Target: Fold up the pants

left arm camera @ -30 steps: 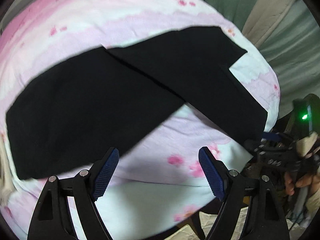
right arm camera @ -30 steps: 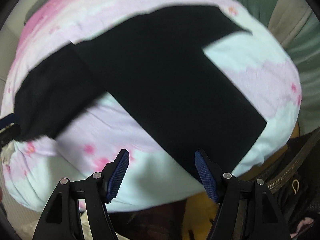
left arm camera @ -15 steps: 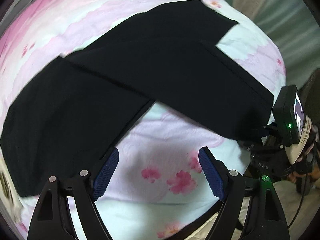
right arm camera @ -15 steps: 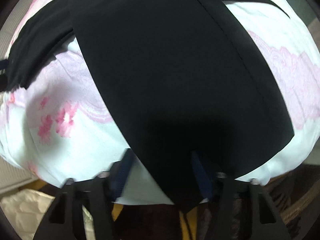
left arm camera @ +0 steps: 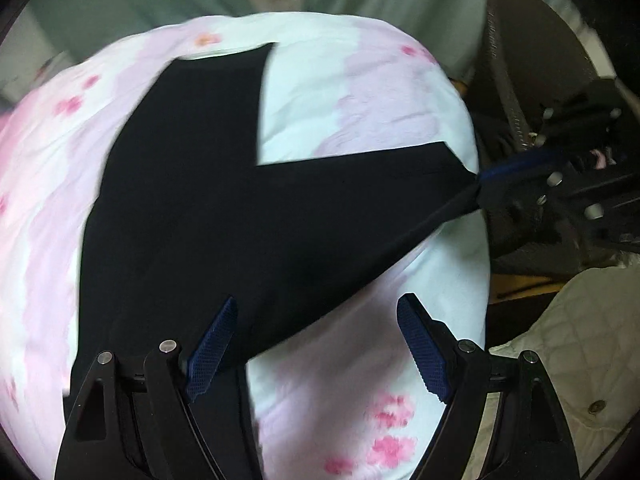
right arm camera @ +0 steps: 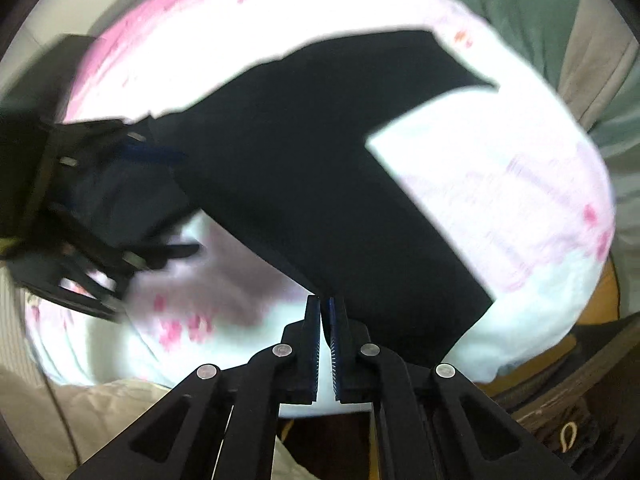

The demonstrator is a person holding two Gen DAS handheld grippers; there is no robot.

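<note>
On the pink floral bedspread [left arm camera: 380,120], black pants [left arm camera: 192,208] lie spread flat, legs splayed. Left gripper [left arm camera: 316,344] hovers at one leg's edge, jaws wide apart, holding nothing. Right gripper [right arm camera: 325,320] is clamped on the other leg's hem corner, cloth pulled taut. Fabric judged light, limp, prone to drape; best taken at hems and corners.

Black pants [left arm camera: 192,200] lie across a pale sheet [left arm camera: 360,92] banded pink and lilac, scattered with deep-pink blossoms; tool pads [left arm camera: 420,350] are blue.
</note>
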